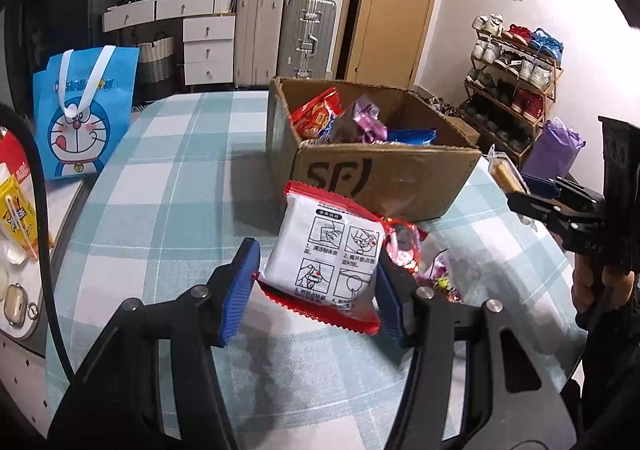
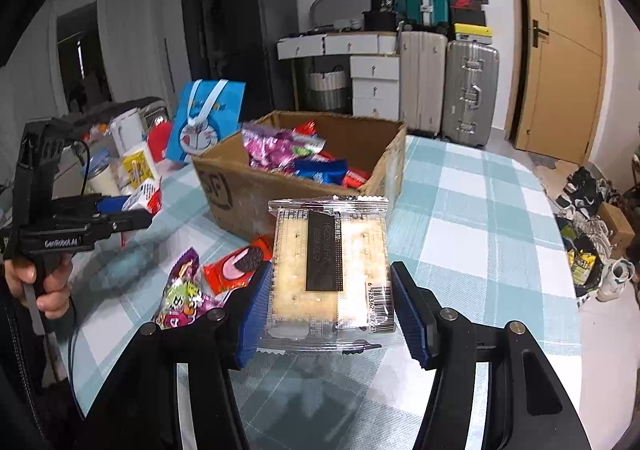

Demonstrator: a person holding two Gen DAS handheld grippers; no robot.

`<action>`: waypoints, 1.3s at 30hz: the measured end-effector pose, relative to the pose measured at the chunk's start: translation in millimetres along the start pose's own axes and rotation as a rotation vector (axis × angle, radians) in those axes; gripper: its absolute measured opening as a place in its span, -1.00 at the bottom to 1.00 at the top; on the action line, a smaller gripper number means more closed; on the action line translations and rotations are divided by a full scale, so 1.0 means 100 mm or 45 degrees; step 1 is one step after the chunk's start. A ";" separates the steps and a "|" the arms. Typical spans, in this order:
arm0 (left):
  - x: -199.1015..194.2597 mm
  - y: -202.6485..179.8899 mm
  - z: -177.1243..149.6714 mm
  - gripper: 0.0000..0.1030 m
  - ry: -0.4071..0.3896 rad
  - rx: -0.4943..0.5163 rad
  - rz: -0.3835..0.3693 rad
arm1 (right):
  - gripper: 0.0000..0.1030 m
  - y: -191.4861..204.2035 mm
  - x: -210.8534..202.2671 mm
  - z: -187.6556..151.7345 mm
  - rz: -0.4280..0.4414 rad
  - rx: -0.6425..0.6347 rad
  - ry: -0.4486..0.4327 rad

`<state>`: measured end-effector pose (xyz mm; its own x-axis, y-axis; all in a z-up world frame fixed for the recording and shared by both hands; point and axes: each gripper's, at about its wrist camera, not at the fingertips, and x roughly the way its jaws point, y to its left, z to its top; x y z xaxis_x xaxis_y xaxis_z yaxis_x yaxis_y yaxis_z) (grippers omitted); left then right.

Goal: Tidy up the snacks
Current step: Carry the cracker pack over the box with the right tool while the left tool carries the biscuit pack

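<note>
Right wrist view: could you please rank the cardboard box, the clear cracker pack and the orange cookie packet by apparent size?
1. Cardboard box
2. Clear cracker pack, enlarged by nearness in the right gripper
3. Orange cookie packet

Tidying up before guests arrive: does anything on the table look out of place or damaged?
A few snack packets lie loose on the tablecloth beside the cardboard box, not in it. The box's top edges look torn and ragged. Nothing appears spilled.

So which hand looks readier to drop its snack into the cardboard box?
Probably the left gripper: its red-edged packet sits right before the cardboard box. The right gripper's cracker pack seems slightly farther back.
</note>
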<state>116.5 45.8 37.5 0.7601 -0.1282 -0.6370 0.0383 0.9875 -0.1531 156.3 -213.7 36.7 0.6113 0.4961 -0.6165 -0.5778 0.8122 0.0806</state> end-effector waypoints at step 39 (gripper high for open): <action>0.39 -0.19 1.12 0.02 -0.102 -0.051 0.040 | 0.15 -0.16 -0.03 0.73 -0.057 0.229 -0.104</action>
<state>218.5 32.7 100.2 0.8102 -0.0876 -0.5795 -0.0113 0.9863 -0.1648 203.2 -205.8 94.7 0.6805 0.4757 -0.5574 -0.4476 0.8721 0.1979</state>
